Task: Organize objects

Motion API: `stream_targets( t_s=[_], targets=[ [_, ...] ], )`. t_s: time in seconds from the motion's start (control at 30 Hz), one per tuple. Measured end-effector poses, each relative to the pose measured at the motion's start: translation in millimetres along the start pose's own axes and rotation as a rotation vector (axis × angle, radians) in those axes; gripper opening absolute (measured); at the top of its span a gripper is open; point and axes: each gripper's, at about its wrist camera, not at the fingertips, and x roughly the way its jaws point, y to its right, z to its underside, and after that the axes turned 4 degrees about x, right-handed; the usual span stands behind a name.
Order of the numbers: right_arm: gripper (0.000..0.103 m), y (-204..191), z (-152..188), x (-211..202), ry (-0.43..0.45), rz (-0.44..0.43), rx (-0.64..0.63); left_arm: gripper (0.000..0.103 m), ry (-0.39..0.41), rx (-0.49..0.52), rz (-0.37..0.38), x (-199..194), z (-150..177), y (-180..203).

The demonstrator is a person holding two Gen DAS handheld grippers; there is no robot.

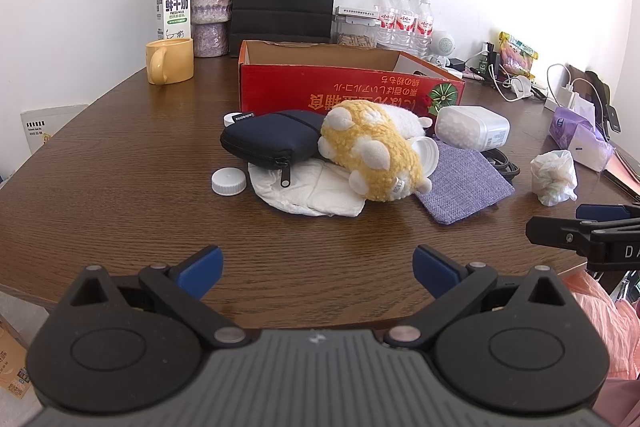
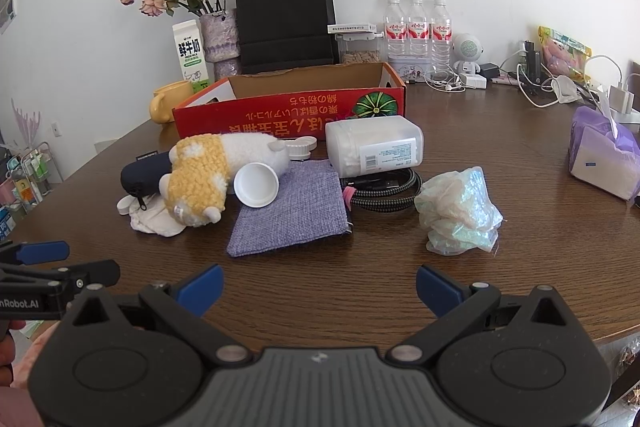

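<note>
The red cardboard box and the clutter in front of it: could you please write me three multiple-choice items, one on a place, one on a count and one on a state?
1. Where does the yellow-and-white plush toy lie?
A. inside the red cardboard box
B. on the wooden table, in front of the box
C. in the black paper bag

2. How many clear water bottles stand by the wall?
A. two
B. three
C. five

3. How do the left gripper and right gripper stand?
A. both open and empty
B. both shut
C. right shut on the plush toy

Answers:
1 B: the toy rests on the table among the clutter, partly over the dark blue zip pouch.
2 B: three red-labelled bottles show in a row.
3 A: each pair of blue fingertips is wide apart with only table between.
</note>
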Motion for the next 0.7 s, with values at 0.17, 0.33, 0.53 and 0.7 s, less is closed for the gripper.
stream_targets(
  t_s=[0.17, 0.33, 0.53, 0.7],
  targets=[
    [0.103, 0.1, 0.2, 0.1, 0.000, -0.001, 0.000, 0.103, 0.000, 0.000, 0.000, 0.0, 0.3, 0.1],
    [0.103, -0.1, 0.4, 0.0, 0.000, 0.001, -0.001, 0.103, 0.000, 0.000, -0.001, 0.2, 0.3, -0.1],
    [0.103, -0.7, -1.3, -1.0, 0.001, 0.002, -0.003, 0.103, 0.000, 0.000, -0.001, 0.2, 0.4, -0.2],
    [0.103, -0.7, -1.1, -0.8, 0.002, 0.004, -0.004, 0.103, -0.002, -0.004, -0.001, 0.6, 0.2, -1.3]
  ],
)
